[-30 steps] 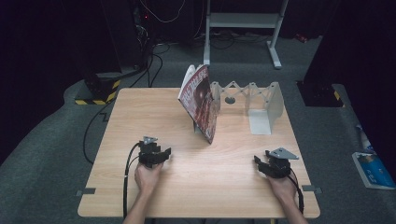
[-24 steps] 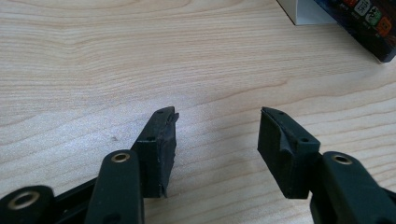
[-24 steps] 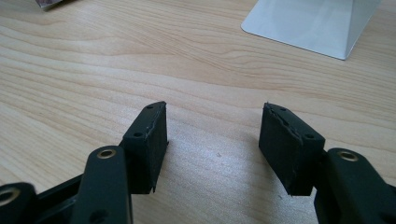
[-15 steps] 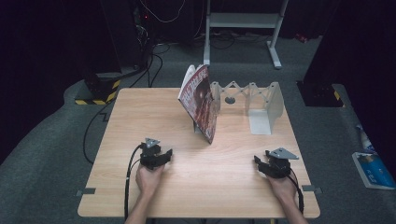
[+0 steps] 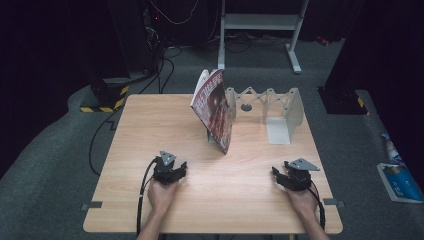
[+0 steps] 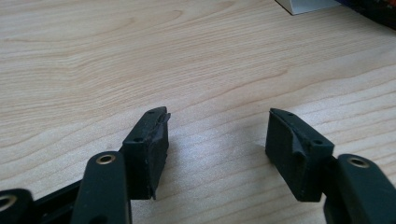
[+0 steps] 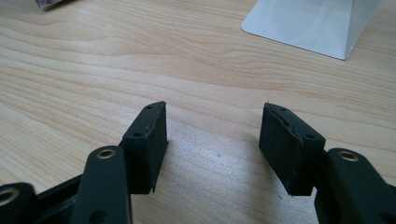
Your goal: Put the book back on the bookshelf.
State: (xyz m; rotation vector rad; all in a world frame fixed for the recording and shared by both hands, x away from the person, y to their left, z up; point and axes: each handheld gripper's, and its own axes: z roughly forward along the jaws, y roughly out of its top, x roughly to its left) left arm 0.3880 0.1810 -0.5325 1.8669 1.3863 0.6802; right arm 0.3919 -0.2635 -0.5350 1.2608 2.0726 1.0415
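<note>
Meanwhile, the left tongs (image 5: 170, 170) have crept slightly nearer the person; both they and the right tongs (image 5: 292, 176) rest wide open, empty, on the table (image 5: 150, 125), the magazine (image 5: 215, 107) untouched.

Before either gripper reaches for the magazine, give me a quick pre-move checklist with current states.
1. Left gripper open, nothing between its jaws: ok.
2. Right gripper open, nothing between its jaws: ok.
3. Magazine standing, tilted, at the left end of the white rack: ok.
4. Bare table between both grippers and the magazine: ok.
5. Whether the magazine is seated firmly in the rack: cannot tell.
6. Rack's other slots free: ok.
</note>
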